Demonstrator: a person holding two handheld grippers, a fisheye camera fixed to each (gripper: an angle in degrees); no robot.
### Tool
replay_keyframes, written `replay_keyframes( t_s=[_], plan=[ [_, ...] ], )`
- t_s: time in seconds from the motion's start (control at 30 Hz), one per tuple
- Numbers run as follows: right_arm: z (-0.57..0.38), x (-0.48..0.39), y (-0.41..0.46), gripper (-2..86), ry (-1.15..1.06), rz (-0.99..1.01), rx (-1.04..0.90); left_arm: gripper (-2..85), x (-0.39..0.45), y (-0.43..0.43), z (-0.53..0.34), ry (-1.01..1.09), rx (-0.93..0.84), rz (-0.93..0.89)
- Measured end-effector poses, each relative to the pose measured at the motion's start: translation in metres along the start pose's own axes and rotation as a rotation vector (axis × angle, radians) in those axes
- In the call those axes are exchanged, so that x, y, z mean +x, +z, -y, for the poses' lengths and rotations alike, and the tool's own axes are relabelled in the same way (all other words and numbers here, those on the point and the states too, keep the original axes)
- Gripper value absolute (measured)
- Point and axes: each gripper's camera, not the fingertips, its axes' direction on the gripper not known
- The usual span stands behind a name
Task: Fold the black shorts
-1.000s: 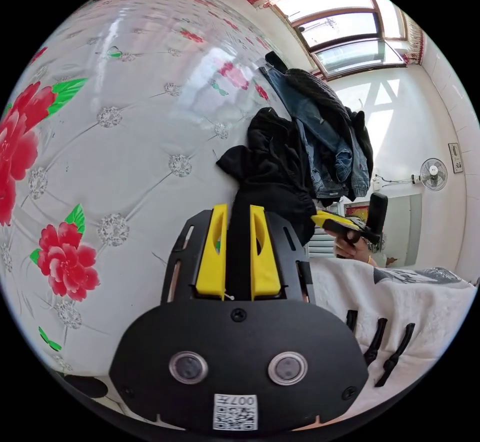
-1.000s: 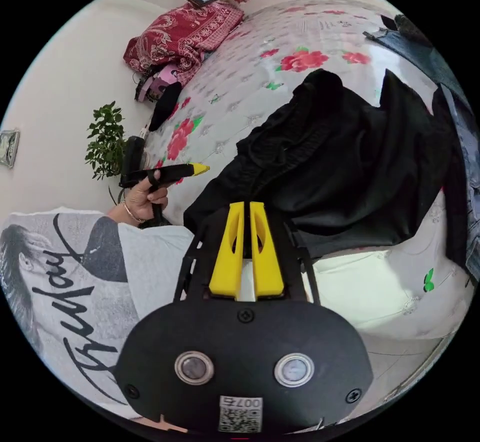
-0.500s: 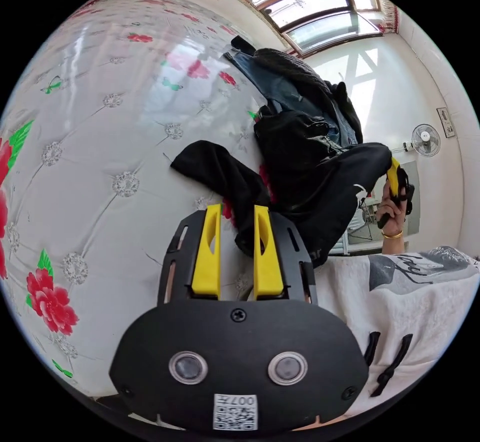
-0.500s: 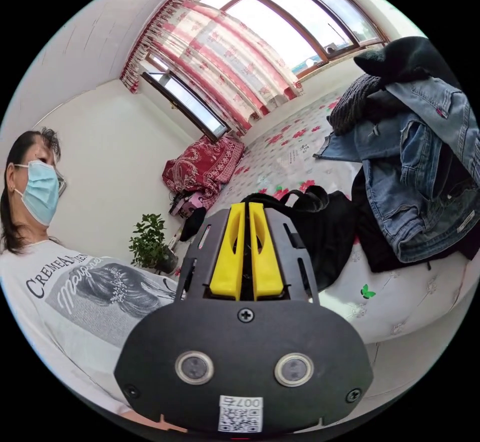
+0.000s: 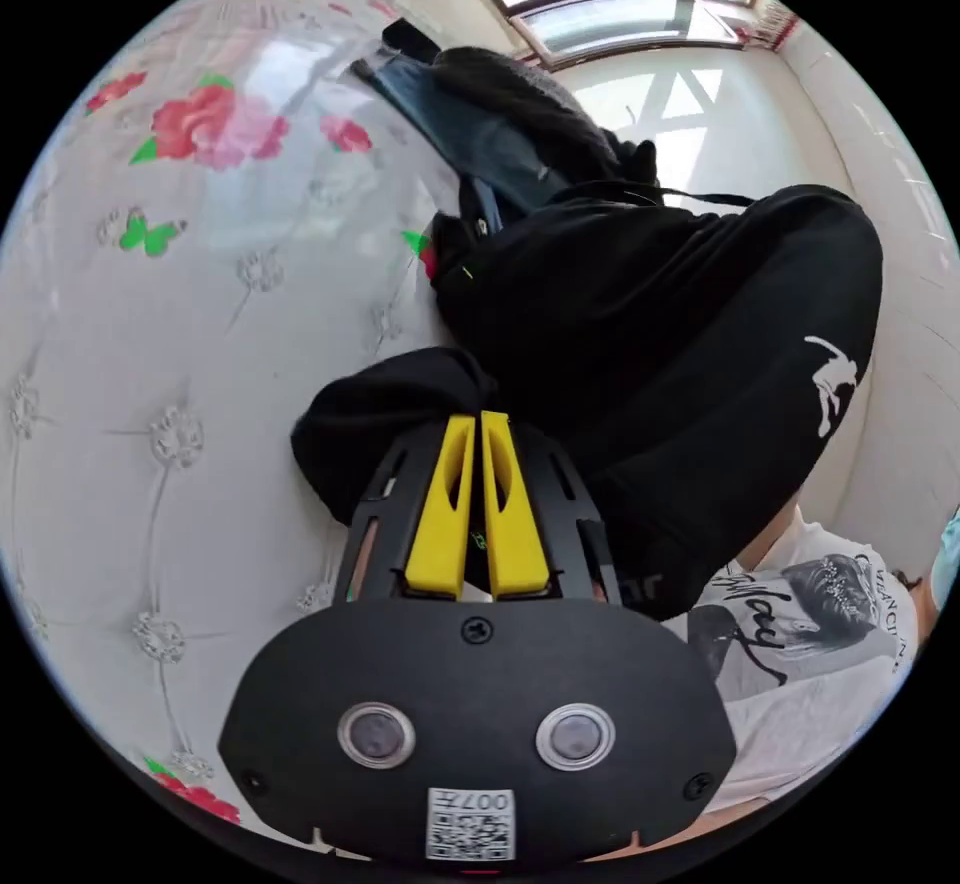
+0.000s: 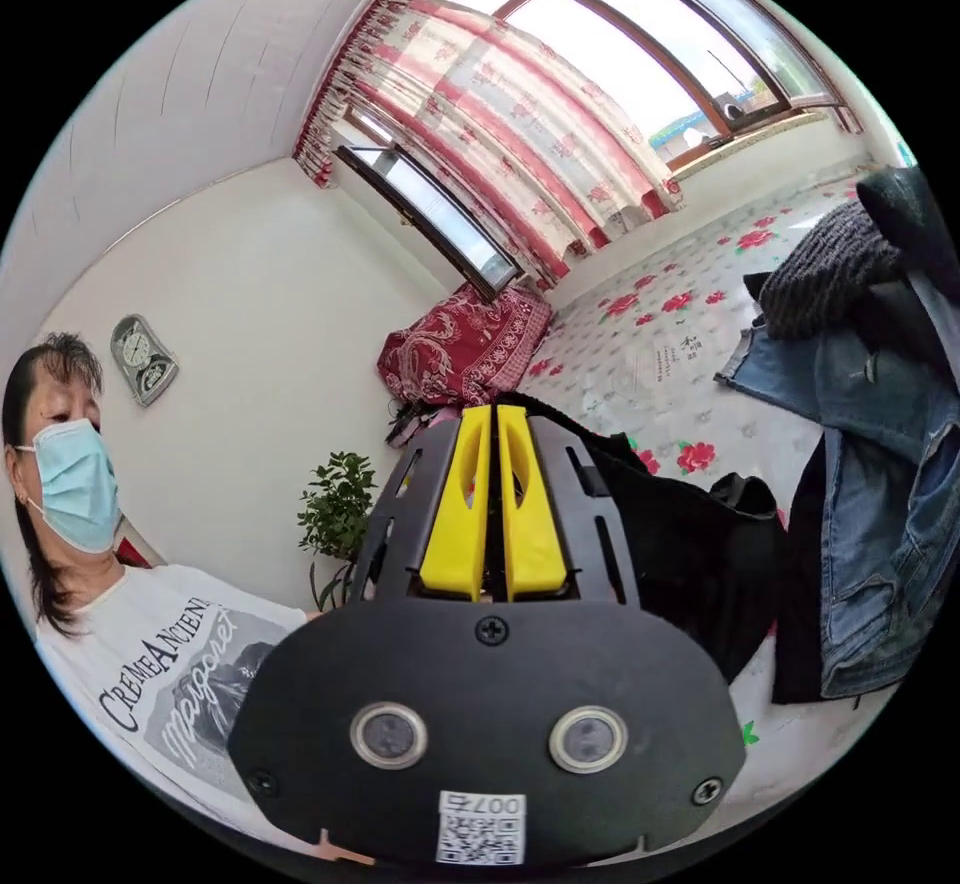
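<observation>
You are lifting the black shorts (image 5: 640, 344) clear of the flowered bed (image 5: 150, 344). Your left gripper (image 5: 478, 424) and right gripper (image 6: 492, 419) are each clamping a pinch of cloth. Next, spread them flat.

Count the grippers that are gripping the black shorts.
2. The left gripper pinches a bunched end of the shorts; the right gripper pinches another edge, the cloth hanging beside it.
</observation>
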Motion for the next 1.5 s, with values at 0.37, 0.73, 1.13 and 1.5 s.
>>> replay_keyframes(
  t_s=[0.37,0.73,1.13,1.5],
  plan=[
    [0.117,-0.182,-0.032,-0.2,-0.515,0.426,0.297,-1.0,0.2,-0.373,-0.087,0.426,0.885,0.421],
    [-0.035,0.068,-0.02,-0.2,-0.046,-0.252,0.062,-0.9,0.123,-0.257,-0.159,0.157,0.705,0.593],
    [-0.193,0.231,0.023,2.4,0.39,-0.635,-0.382,2.5,-0.021,-0.135,-0.221,-0.408,0.401,0.571],
    [-0.142,0.294,0.173,4.8,0.283,-0.632,-0.486,7.1,-0.069,-0.132,-0.089,-0.333,0.405,0.615]
  ],
)
